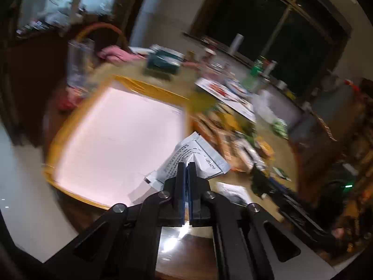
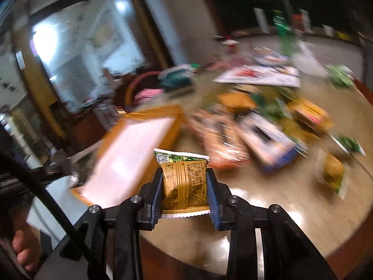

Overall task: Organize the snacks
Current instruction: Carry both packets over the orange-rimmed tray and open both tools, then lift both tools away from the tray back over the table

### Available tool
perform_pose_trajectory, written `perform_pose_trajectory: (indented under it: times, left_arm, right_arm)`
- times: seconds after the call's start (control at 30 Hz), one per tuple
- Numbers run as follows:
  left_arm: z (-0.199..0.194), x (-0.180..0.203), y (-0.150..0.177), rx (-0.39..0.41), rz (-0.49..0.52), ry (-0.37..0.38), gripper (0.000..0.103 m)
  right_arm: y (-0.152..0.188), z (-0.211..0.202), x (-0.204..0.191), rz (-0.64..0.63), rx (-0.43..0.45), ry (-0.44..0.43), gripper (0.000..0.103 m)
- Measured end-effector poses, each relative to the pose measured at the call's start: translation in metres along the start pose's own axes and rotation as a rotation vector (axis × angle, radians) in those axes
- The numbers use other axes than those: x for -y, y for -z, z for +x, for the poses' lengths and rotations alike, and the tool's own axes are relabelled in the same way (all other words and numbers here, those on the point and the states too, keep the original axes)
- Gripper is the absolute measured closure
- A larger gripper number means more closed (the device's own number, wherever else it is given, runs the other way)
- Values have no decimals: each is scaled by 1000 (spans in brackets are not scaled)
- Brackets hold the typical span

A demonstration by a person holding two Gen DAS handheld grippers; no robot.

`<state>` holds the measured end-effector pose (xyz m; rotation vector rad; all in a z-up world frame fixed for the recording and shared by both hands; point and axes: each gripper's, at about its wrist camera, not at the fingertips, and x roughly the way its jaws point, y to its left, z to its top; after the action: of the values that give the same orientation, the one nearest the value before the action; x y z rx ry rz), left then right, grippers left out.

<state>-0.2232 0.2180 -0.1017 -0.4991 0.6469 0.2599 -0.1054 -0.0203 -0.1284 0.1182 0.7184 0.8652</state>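
Observation:
In the left wrist view my left gripper [image 1: 186, 164] is shut on the edge of a silver-white snack packet [image 1: 193, 156] with printed text, held above the table beside a yellow-rimmed tray [image 1: 149, 88] with a pale inside. In the right wrist view my right gripper [image 2: 184, 171] is shut on a gold snack packet [image 2: 185, 182] with a green top, its sides pressed between the blue pads. The same tray [image 2: 142, 116] lies ahead to the left. A blurred heap of snack packets [image 2: 256, 126] covers the middle of the round table [image 2: 291, 210].
A teal box [image 1: 163, 60], a pink cloth [image 1: 116, 53] and a basket handle [image 1: 100, 26] stand behind the tray. Printed sheets [image 1: 228, 93], a green bottle [image 1: 254, 72] and jars are further back. A loose green-and-yellow packet [image 2: 333, 175] lies at the right. A bare foot [image 2: 23, 252] shows at the lower left.

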Motion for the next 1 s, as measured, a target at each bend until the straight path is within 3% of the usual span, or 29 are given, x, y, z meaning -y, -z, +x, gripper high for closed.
perform_pose_trajectory:
  times: [0.13, 0.23, 0.47, 0.6, 0.67, 0.7, 0.73, 0.77, 0.83, 1.0]
  left_arm:
    - [16, -30, -1, 7, 22, -186, 101]
    - [34, -51, 4, -21, 23, -268, 101]
    - [62, -77, 11, -94, -15, -287, 100]
    - [70, -81, 14, -116, -25, -291, 98]
    - [70, -85, 14, -121, -57, -281, 95]
    - [70, -87, 14, -127, -72, -273, 93]
    - [69, -87, 15, -130, -84, -267, 81]
    - [66, -87, 15, -126, -95, -262, 61]
    - [57, -81, 15, -87, -99, -256, 39]
    - [33, -45, 18, 2, -40, -190, 31]
  right_arm:
    - [-9, 33, -53, -70, -65, -143, 69]
    - [-3, 70, -85, -145, -130, -161, 69]
    - [17, 124, -98, -216, -265, -114, 67]
    - [16, 125, -95, -196, -264, -109, 66]
    - [15, 121, -95, -199, -256, -111, 55]
    - [14, 123, -98, -202, -245, -114, 52]
    - [13, 119, -98, -202, -231, -125, 47]
    - [12, 116, -97, -203, -216, -135, 43]
    - [9, 109, -96, -204, -186, -135, 39]
    - [3, 74, -66, -160, -112, -137, 35]
